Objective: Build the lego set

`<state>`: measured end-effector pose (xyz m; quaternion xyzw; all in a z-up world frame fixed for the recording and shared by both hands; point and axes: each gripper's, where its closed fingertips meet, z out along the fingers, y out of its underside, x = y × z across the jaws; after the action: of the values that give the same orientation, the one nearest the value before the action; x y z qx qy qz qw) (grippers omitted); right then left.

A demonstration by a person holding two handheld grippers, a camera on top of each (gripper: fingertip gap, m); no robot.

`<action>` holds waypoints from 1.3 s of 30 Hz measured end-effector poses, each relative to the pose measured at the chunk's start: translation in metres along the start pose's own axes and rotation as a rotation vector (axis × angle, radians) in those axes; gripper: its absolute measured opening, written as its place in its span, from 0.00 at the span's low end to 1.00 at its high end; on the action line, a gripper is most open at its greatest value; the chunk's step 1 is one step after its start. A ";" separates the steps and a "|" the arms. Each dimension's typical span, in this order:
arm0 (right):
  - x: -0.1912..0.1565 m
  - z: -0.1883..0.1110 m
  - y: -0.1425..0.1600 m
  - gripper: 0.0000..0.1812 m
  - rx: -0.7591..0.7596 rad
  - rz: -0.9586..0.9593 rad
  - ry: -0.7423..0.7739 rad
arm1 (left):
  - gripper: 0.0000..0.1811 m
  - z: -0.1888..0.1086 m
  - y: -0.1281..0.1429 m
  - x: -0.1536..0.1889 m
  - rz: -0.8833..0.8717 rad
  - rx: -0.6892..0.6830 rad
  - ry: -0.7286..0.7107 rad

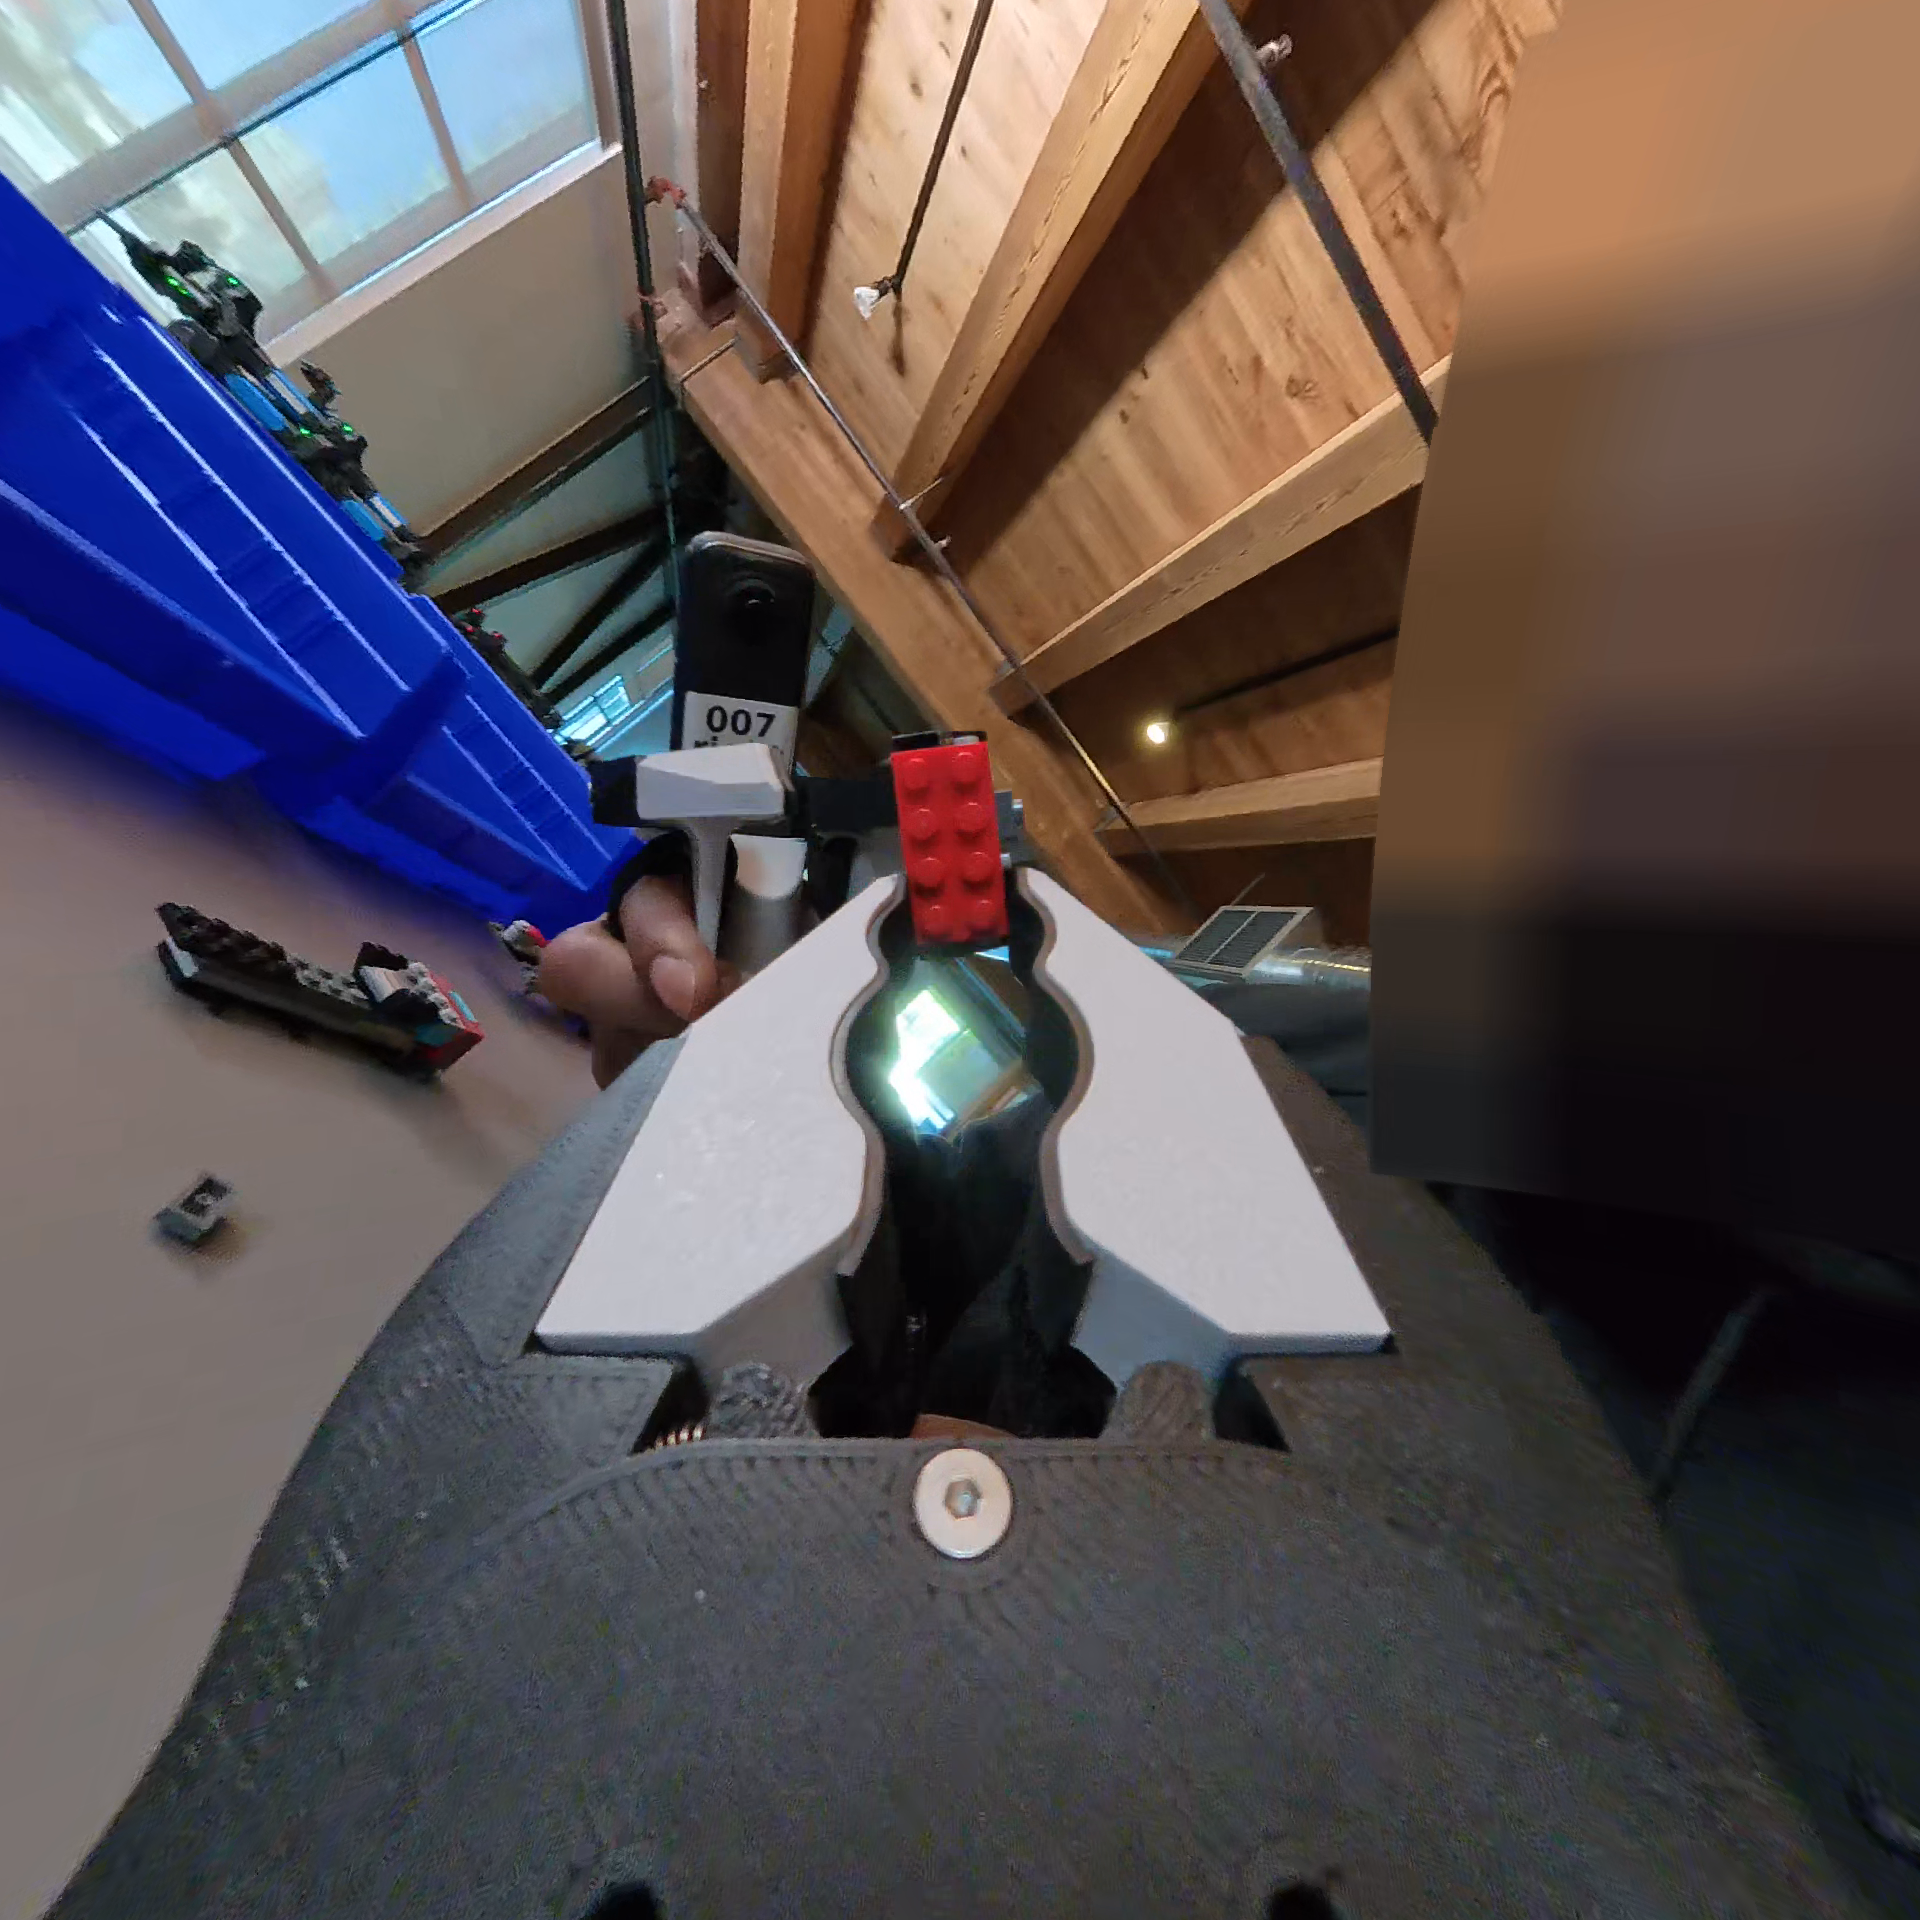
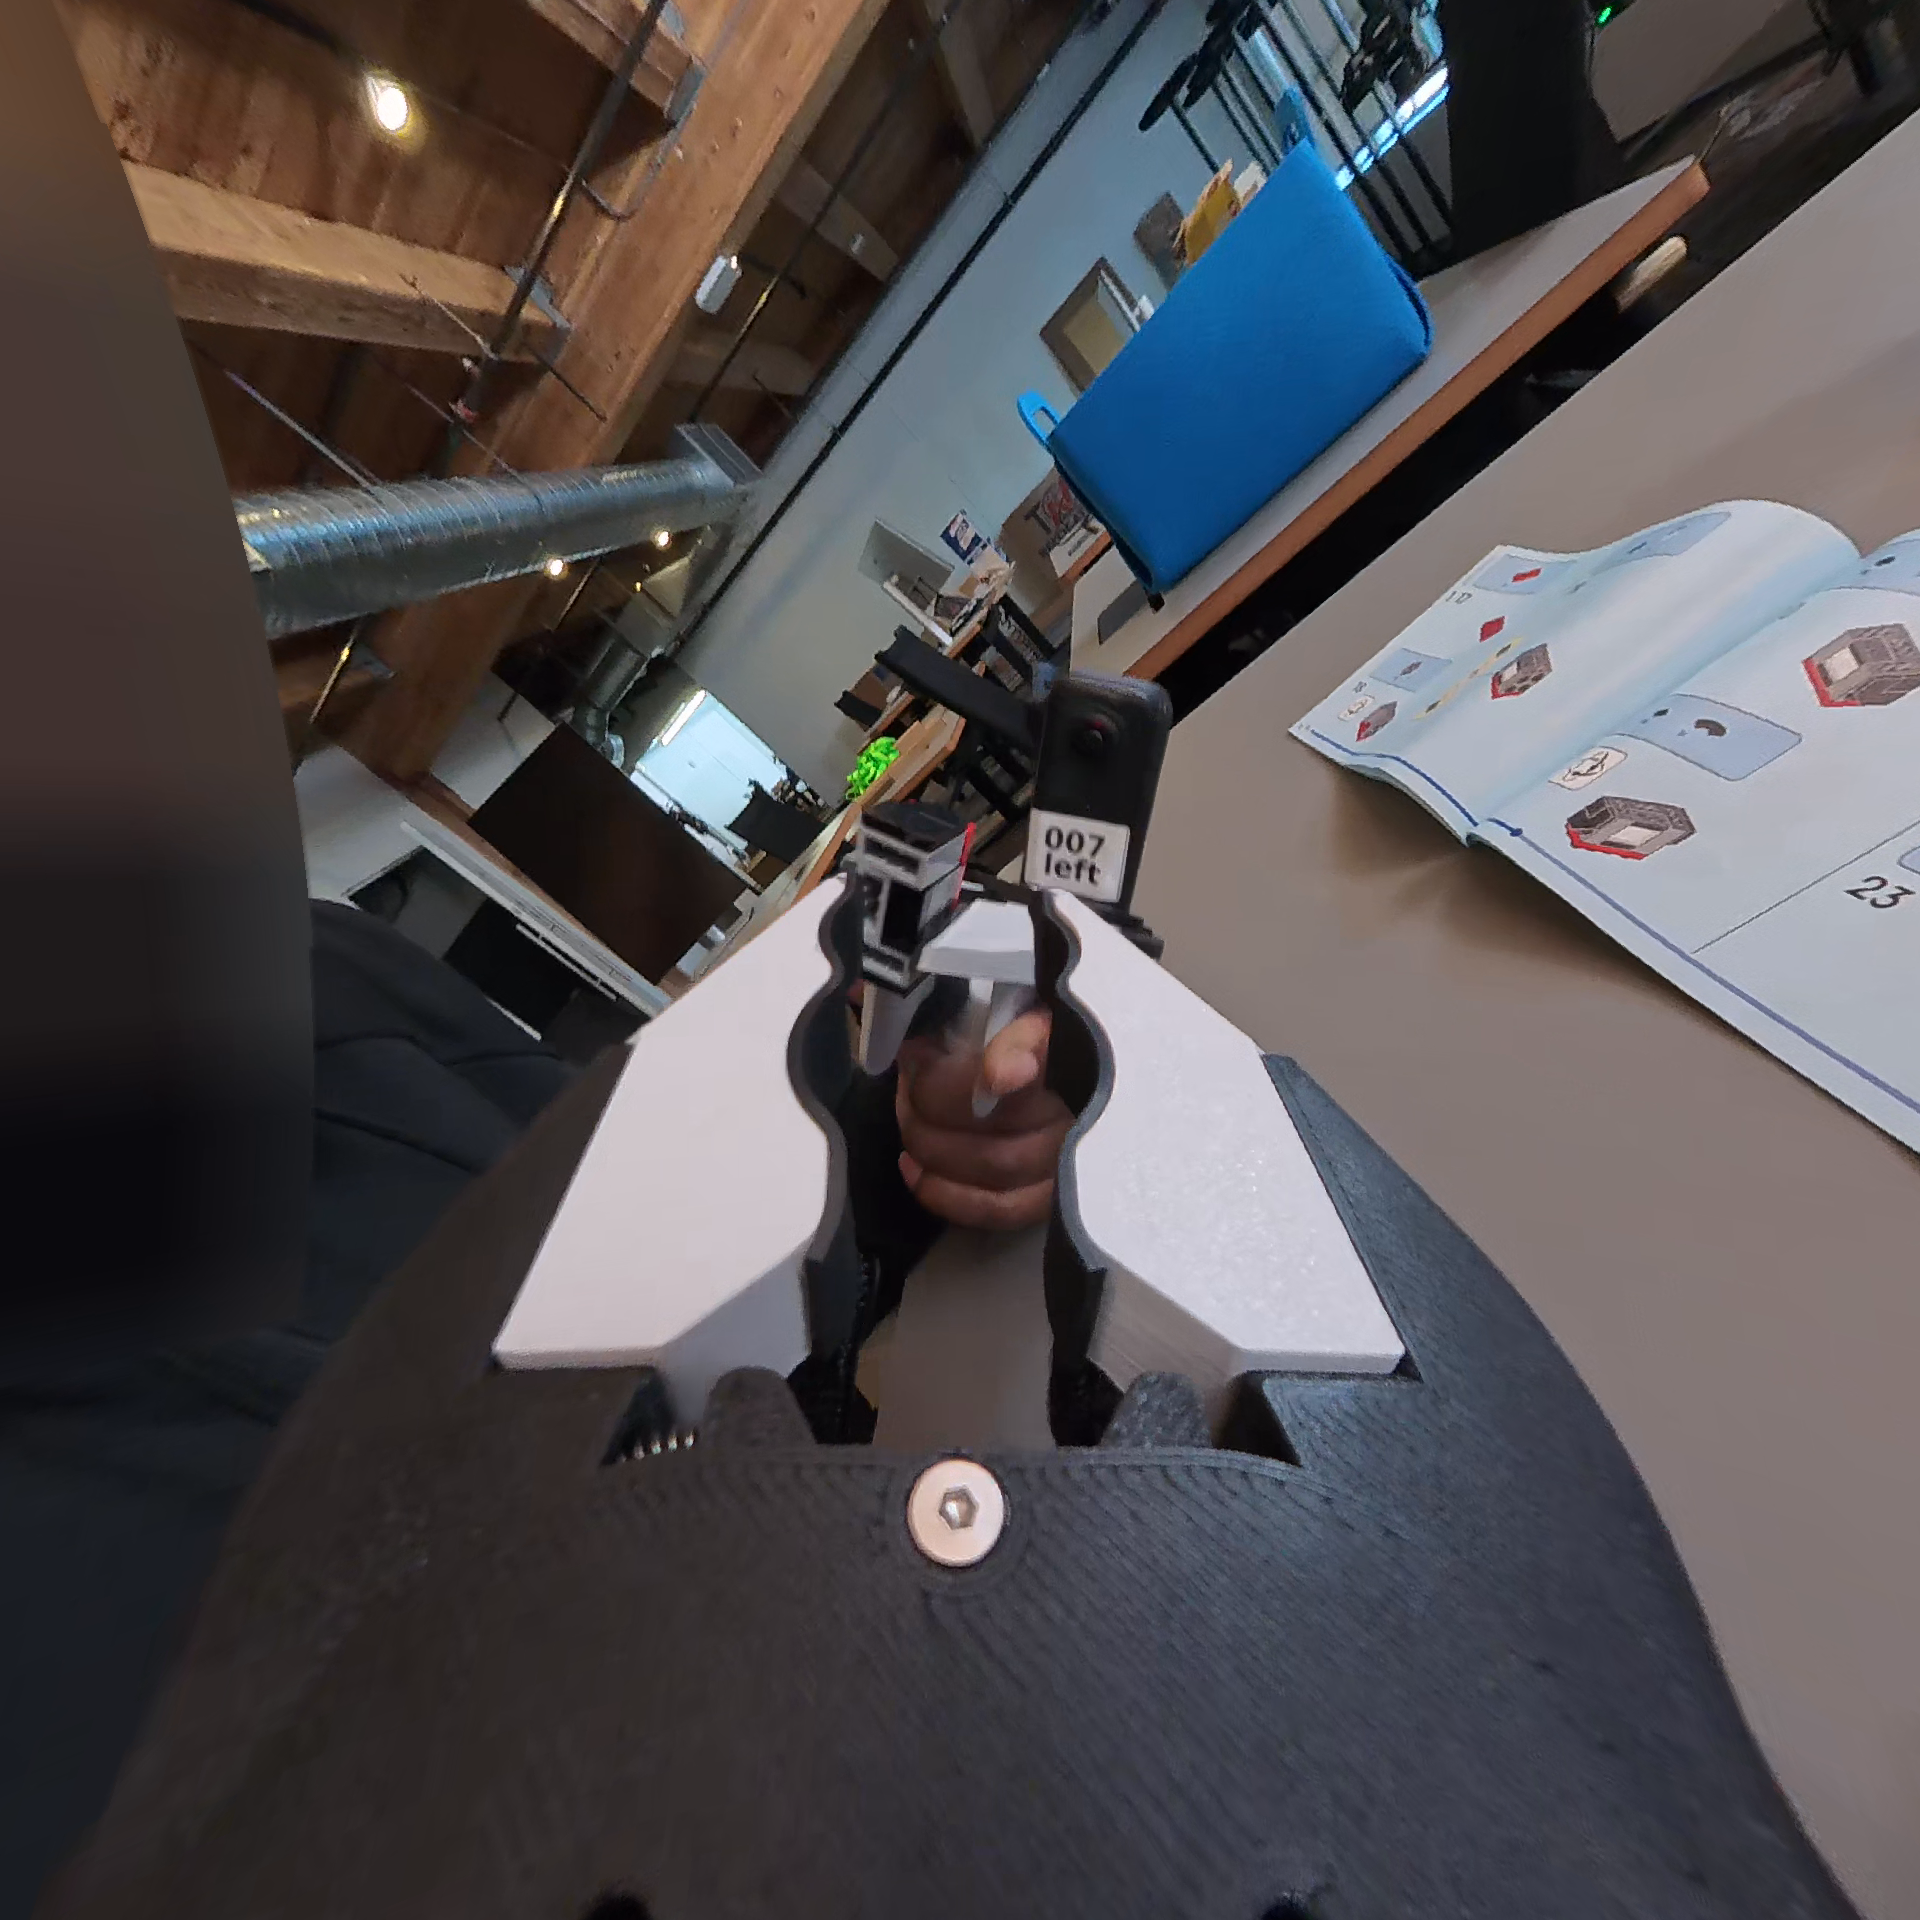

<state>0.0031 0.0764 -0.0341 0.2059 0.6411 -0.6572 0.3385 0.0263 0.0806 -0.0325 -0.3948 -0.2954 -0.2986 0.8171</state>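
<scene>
The left tongs point(image 1: 961, 914) are clamped on a red lego brick point(image 1: 951, 847), raised above the bench point(image 1: 156, 1403). Facing them, the right tongs point(image 2: 940, 925) grip a small black-and-white lego assembly point(image 2: 899, 904), touching that brick. A partly built model point(image 1: 317, 987) lies on the bench left of the brick.

The left gripper point(image 1: 961, 914) pinches a red two-by-four brick point(image 1: 951, 847) at its tips, above the tan table point(image 1: 208, 1403).
</scene>
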 end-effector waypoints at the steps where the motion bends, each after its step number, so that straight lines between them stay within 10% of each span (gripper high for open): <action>1: 0.000 0.000 -0.002 0.17 0.011 0.004 0.000 | 0.09 0.001 0.000 0.001 -0.010 0.002 0.012; 39: -0.019 0.003 -0.001 0.11 0.021 -0.008 -0.093 | 0.09 0.011 0.014 0.002 0.015 -0.062 -0.014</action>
<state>0.0153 0.0766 -0.0198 0.1762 0.6185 -0.6741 0.3634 0.0355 0.0960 -0.0319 -0.4242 -0.2885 -0.2987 0.8047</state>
